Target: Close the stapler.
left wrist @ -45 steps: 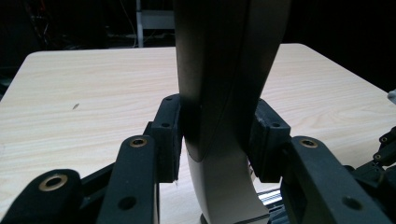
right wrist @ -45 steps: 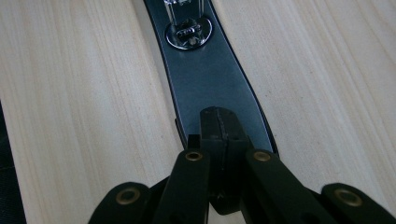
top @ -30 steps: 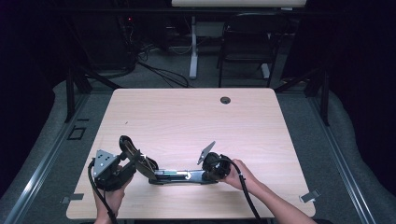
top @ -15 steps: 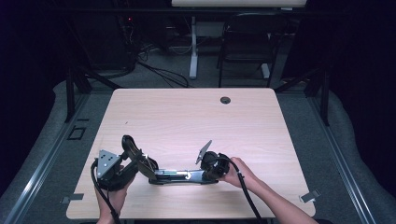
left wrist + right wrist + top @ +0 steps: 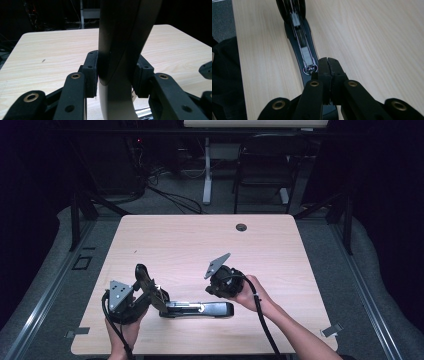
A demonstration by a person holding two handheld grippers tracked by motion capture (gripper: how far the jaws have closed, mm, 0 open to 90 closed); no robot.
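stapler [image 5: 197,309]: black, opened up, lying near the front edge of the table [image 5: 190,245], a bit left of centre. Base flat on the wood, long axis running left-right in the high view.
stapler lid [image 5: 120,50]: swung up off the base, standing tilted at the left end, hinge side.
left gripper [image 5: 145,292]: clenched on the raised lid. In the left gripper view both pads press the lid's two sides, lid rising up between the jaws and out the top of the picture.
left hand [image 5: 122,332]: under the gripper body, at the table's front-left edge.
right gripper [image 5: 328,67]: jaws closed pad to pad, nothing between them. Tips hang just above the near end of the base; contact cannot be told from the right gripper view.
right gripper, high view [image 5: 222,282]: up off the table, just behind the right end of the base, grey plate tilted up to the left.
right hand [image 5: 247,292]: wrapped round the gripper body, forearm coming in from the bottom right.
staple channel [image 5: 300,40]: the only container here. Open-topped metal tray running along the base.
channel contents: a short grey block sits in it at mid length, a round spring end at the near end by the right jaw tips. Whether staples are loaded cannot be told.
table hole [image 5: 241,227]: small dark grommet near the far edge, well apart from everything.
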